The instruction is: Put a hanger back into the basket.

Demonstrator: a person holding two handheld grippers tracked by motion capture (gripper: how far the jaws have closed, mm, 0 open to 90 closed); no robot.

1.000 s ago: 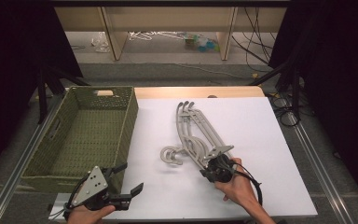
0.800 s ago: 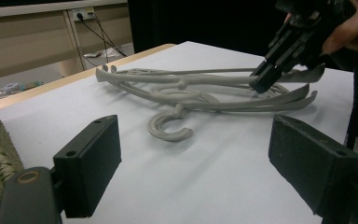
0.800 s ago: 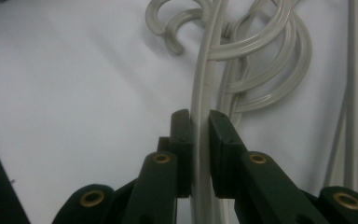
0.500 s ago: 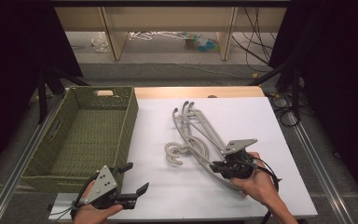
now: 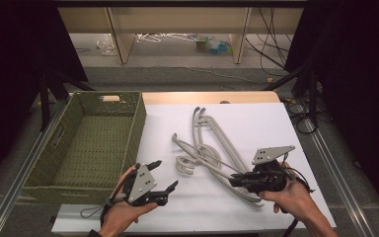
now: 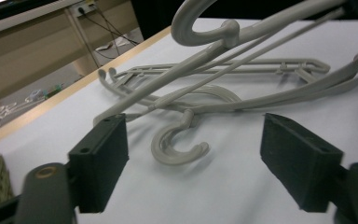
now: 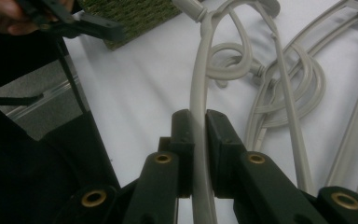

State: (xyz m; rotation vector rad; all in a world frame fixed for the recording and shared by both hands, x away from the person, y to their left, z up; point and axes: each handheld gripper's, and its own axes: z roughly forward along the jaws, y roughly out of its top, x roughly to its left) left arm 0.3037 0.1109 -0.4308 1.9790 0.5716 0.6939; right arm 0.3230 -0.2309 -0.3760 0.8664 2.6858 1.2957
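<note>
Two tools: right tool (image 7: 196, 122) clamps hanger (image 7: 199, 84); left tool (image 6: 193, 165) closing, empty.

I can read no writing, label, brand, number or sign on anything in front of me, from above or along either of my grippers
</note>
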